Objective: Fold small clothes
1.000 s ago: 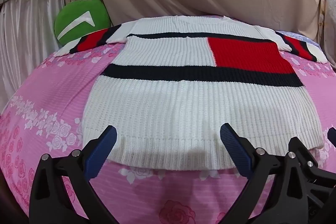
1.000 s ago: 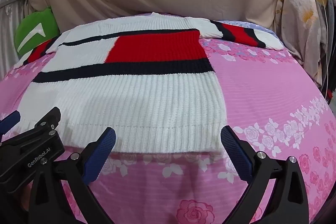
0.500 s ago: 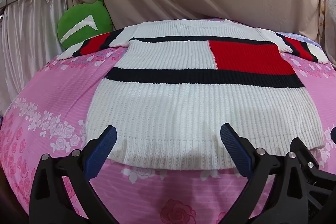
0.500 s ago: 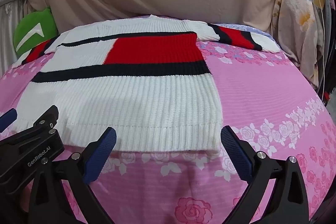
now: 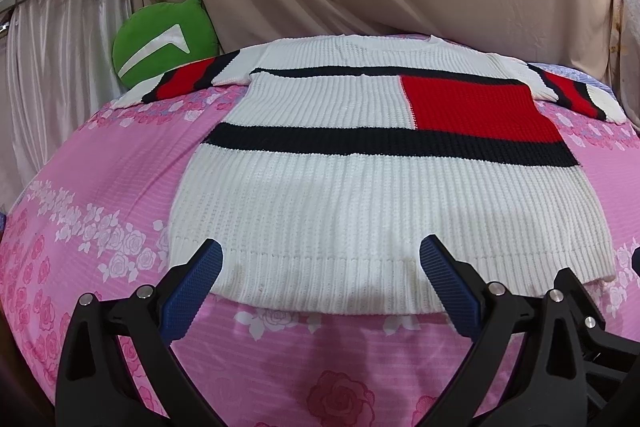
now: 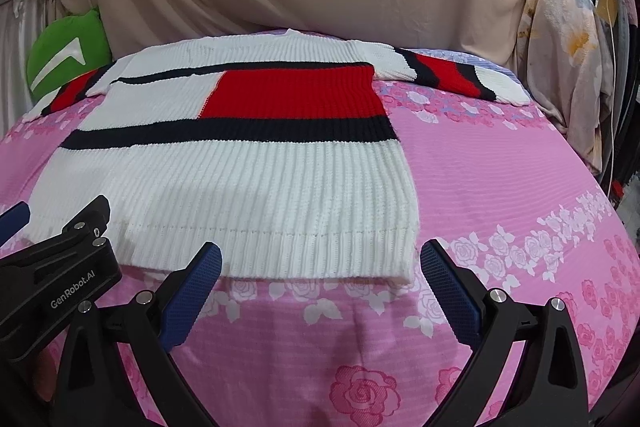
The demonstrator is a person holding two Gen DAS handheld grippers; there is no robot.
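Just ahead of both hand-held grippers [image 5: 320,279] lies the sweater [image 5: 360,195]

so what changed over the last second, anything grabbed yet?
Nothing grabbed. Both cameras drew back slightly: the sweater sits a little farther up in each view, with more pink bedsheet showing below its hem. The left gripper and right gripper are as open as before, empty, near the hem but not on it. Sweater remains flat and unfolded, sleeves spread; green cushion unmoved.
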